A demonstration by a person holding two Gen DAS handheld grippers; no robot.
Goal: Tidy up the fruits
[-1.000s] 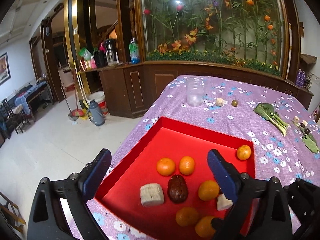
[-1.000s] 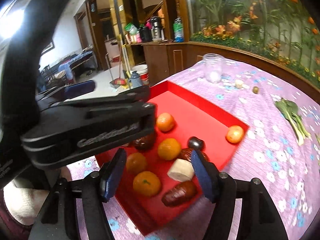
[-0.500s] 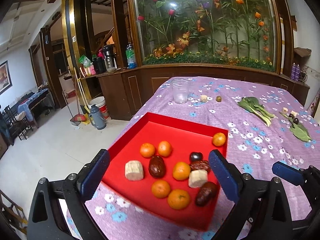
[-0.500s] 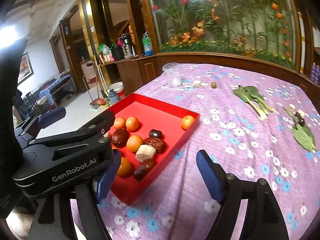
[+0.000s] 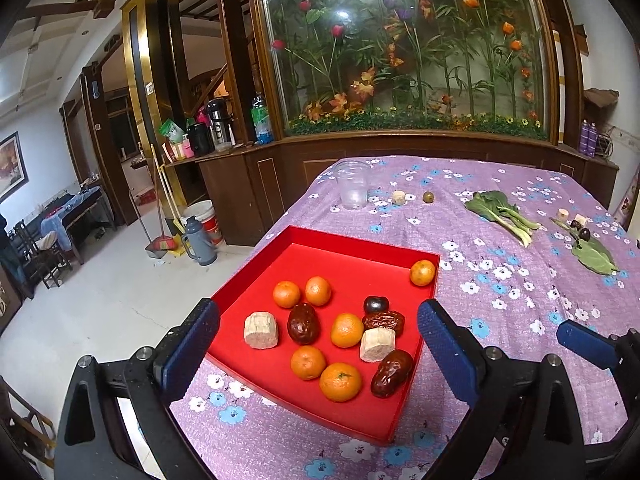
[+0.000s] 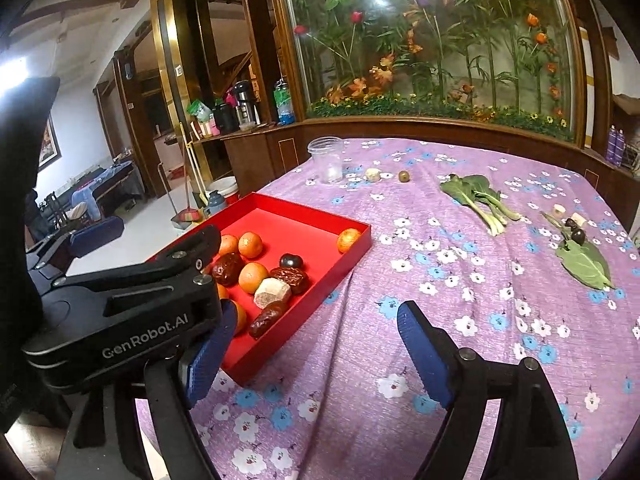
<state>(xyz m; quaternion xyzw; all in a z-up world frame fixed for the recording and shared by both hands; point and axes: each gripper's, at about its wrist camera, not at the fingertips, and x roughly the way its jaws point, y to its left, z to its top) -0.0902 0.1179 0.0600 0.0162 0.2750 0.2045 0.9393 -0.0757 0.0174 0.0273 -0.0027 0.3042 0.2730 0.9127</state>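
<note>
A red tray sits on the purple flowered tablecloth; it also shows in the right wrist view. It holds several oranges, red dates, a dark plum and two beige chunks. My left gripper is open and empty, held above the tray's near edge. My right gripper is open and empty, over the cloth right of the tray. The left gripper's body fills the left of the right wrist view.
At the far end of the table stand a clear jar, a beige chunk and a small green fruit. Leafy greens, a leaf and small pieces lie on the right. The table's left edge drops to the floor.
Both grippers have pulled back and up from the tray, which now looks smaller and farther off. The right gripper has swung to the right, over the bare cloth. Both stayed open.
</note>
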